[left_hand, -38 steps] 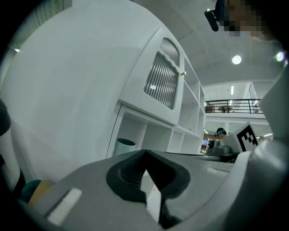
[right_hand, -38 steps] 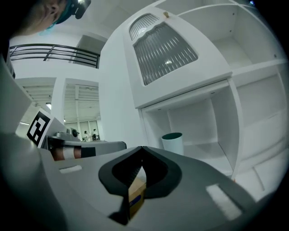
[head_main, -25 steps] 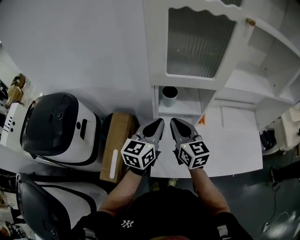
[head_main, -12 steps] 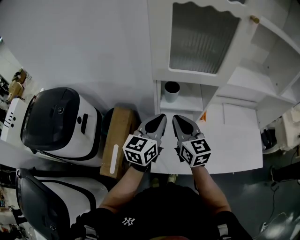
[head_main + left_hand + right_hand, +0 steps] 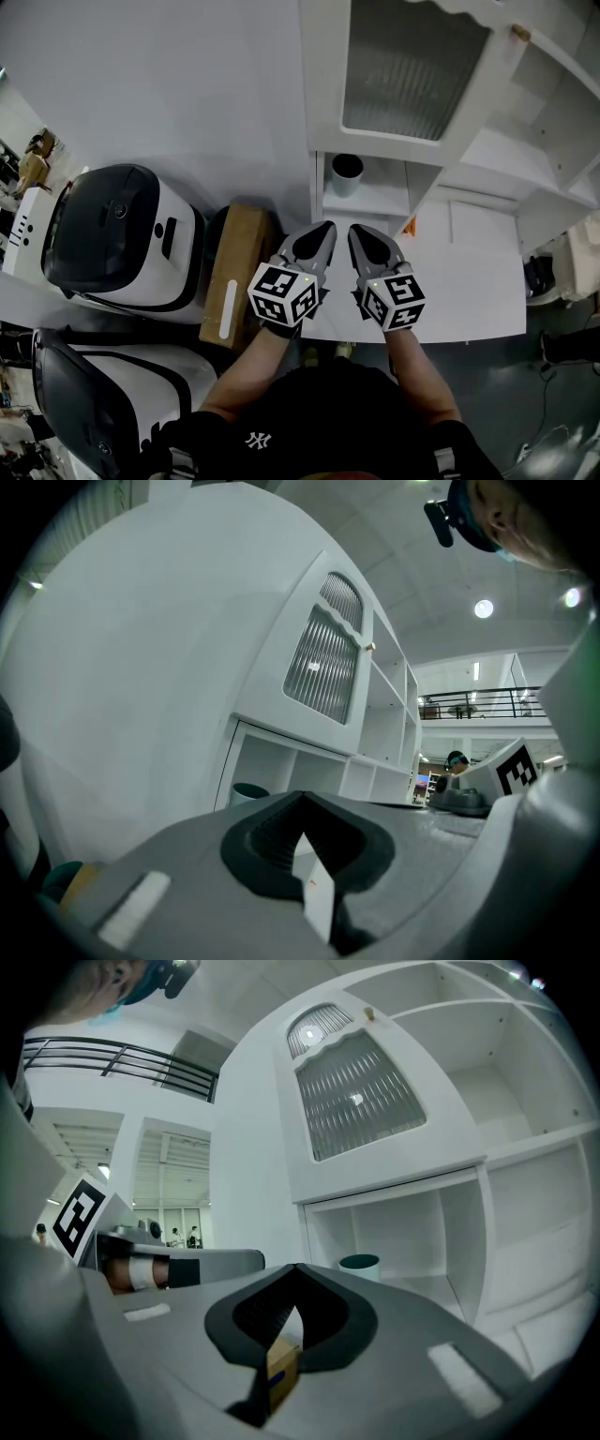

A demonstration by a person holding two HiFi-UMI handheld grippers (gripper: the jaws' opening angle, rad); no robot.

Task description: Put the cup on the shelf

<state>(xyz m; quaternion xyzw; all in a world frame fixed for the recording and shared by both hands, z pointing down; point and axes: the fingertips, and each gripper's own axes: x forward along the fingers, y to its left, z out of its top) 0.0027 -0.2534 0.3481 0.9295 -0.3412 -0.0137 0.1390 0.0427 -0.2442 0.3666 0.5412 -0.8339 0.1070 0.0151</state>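
A grey cup (image 5: 347, 172) with a dark rim stands upright in the lower-left cubby of the white shelf unit (image 5: 375, 202). It also shows as the cup (image 5: 248, 792) in the left gripper view and the cup (image 5: 360, 1266) in the right gripper view. My left gripper (image 5: 323, 229) and right gripper (image 5: 359, 232) are side by side over the white counter, just short of that cubby and pointing at it. Both are shut with nothing in them. Their jaws are pressed together in the gripper views, left gripper (image 5: 302, 801) and right gripper (image 5: 296, 1271).
A ribbed-glass cabinet door (image 5: 408, 66) hangs above the cubby, with open white shelves (image 5: 553, 141) to the right. A cardboard box (image 5: 236, 272) and two white-and-black machines (image 5: 117, 239) (image 5: 103, 394) sit to the left. The white counter (image 5: 469, 281) extends right.
The whole scene has slid slightly upward in the head view. The grippers stay shut at the same distance from the cup, which has not moved in its cubby.
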